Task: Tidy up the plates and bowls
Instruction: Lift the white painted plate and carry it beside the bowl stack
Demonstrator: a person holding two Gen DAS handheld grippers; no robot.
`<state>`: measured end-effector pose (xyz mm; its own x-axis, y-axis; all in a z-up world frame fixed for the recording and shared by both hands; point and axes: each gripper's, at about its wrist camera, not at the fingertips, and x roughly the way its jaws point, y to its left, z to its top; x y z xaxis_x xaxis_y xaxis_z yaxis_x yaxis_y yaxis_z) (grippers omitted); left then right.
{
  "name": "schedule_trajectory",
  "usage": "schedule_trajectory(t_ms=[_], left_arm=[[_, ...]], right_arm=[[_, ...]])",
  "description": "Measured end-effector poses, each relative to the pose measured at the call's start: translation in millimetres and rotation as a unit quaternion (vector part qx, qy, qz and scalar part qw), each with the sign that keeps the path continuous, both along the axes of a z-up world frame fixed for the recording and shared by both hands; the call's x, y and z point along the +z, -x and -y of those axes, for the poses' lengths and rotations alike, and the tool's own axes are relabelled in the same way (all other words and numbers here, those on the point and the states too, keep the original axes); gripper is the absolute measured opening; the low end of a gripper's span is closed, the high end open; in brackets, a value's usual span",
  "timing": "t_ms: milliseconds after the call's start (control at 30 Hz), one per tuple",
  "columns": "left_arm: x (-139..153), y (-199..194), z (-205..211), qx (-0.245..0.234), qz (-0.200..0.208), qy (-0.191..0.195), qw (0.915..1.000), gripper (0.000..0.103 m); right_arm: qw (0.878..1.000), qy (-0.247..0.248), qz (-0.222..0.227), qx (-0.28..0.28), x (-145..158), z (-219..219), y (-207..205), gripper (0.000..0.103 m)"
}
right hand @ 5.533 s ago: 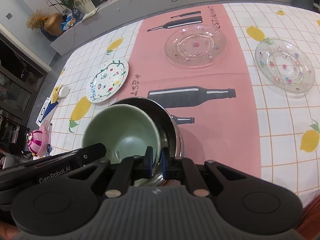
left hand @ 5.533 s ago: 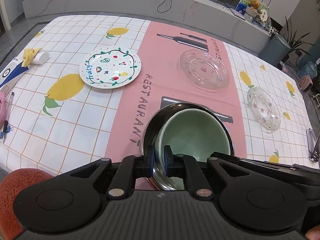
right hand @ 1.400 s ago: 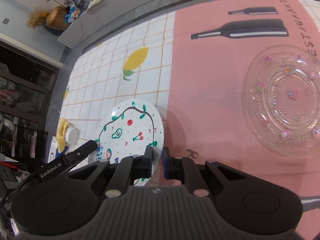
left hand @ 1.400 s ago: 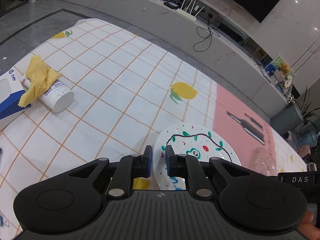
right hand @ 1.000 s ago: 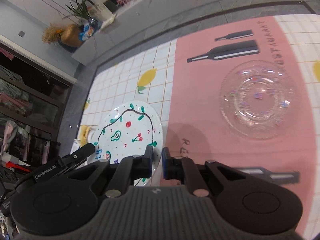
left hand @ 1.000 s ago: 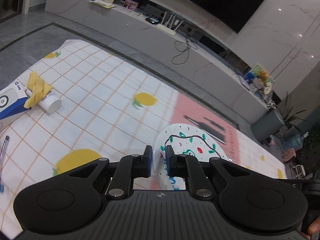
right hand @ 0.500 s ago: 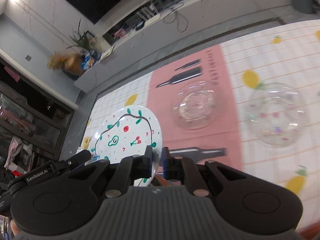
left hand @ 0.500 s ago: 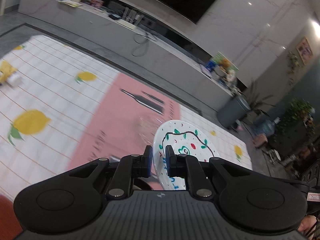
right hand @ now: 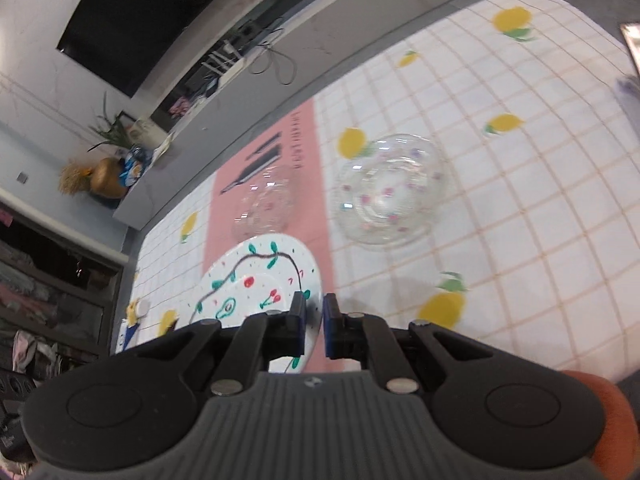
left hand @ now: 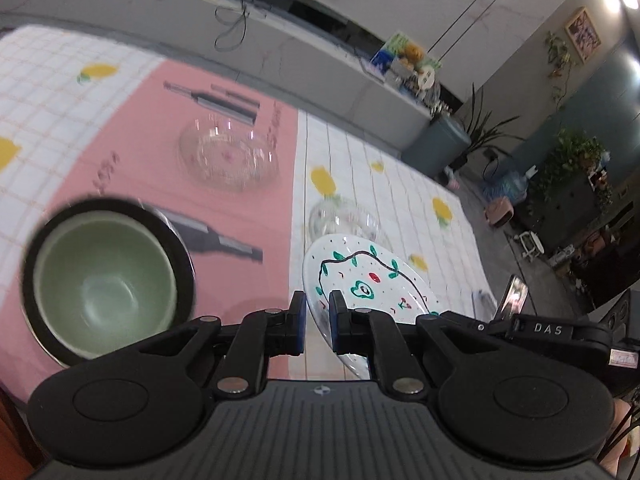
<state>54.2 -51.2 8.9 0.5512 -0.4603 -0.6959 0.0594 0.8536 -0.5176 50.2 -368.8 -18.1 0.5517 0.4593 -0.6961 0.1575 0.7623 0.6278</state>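
Both grippers hold the white painted plate (left hand: pixel 368 284) by opposite rims, lifted above the table. My left gripper (left hand: pixel 318 320) is shut on its near rim. My right gripper (right hand: pixel 313 326) is shut on the plate (right hand: pixel 256 280) at its right rim. A green bowl (left hand: pixel 104 276) sits nested in a metal bowl (left hand: pixel 178 240) at the left. A clear glass plate (left hand: pixel 228 156) lies on the pink strip; it also shows in the right wrist view (right hand: pixel 266 204). A second glass plate (right hand: pixel 390 194) lies on the checked cloth, partly hidden behind the painted plate in the left wrist view (left hand: pixel 340 220).
The table wears a checked lemon cloth (right hand: pixel 520 200) with a pink centre strip (left hand: pixel 248 240). A phone (left hand: pixel 514 294) lies near the table's right edge. A grey counter (left hand: pixel 280 60) runs behind the table. A white tube with a yellow cloth (right hand: pixel 138 308) lies far left.
The painted plate, held by both grippers, has moved right across the table, from over the pink strip to over the checked cloth near the second glass plate. The nested bowls came into view.
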Motion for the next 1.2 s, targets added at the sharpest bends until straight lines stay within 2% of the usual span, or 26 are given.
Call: schedule_trajectory(t_ms=[100,233,367,500,633,700,800,867,1033,1200], left_arm=[[-16,5,4,0.008,-0.021,0.012,0.9997,0.012],[-31,14,9,0.022,-0.028,0.011,0.9993,0.012],[-43,19,17,0.025,-0.034,-0.006,0.9991,0.012],[-57,17,19,0.028,-0.045,-0.022,0.9984,0.013],[-64,15,20,0.036,-0.046,-0.038,0.9976,0.013],[-67,12,21,0.042,-0.056,-0.036,0.9969,0.013],[-71,10,24,0.048,-0.059,-0.036,0.9965,0.013],[-74,8,26,0.052,-0.06,-0.038,0.9961,0.013],[-84,4,26,0.061,-0.078,-0.032,0.9945,0.013],[-86,1,28,0.067,-0.08,-0.037,0.9938,0.013]], right_arm=[[1.0,-0.002,-0.012,-0.006,-13,9,3,0.006],[1.0,-0.003,-0.029,-0.005,-29,14,6,0.005],[0.999,0.001,-0.053,-0.006,-49,13,2,0.005],[0.999,0.018,-0.051,-0.001,-63,7,-1,0.005],[0.999,0.011,-0.048,-0.002,-79,5,-2,0.005],[0.999,0.015,-0.041,-0.002,-79,3,-5,0.005],[0.999,0.05,-0.017,0.005,-74,-4,-10,0.006],[0.998,0.063,-0.019,0.004,-78,-6,-13,0.006],[0.997,0.065,-0.031,-0.004,-87,-4,-18,0.006],[0.997,0.064,-0.034,-0.003,-91,-4,-20,0.006]])
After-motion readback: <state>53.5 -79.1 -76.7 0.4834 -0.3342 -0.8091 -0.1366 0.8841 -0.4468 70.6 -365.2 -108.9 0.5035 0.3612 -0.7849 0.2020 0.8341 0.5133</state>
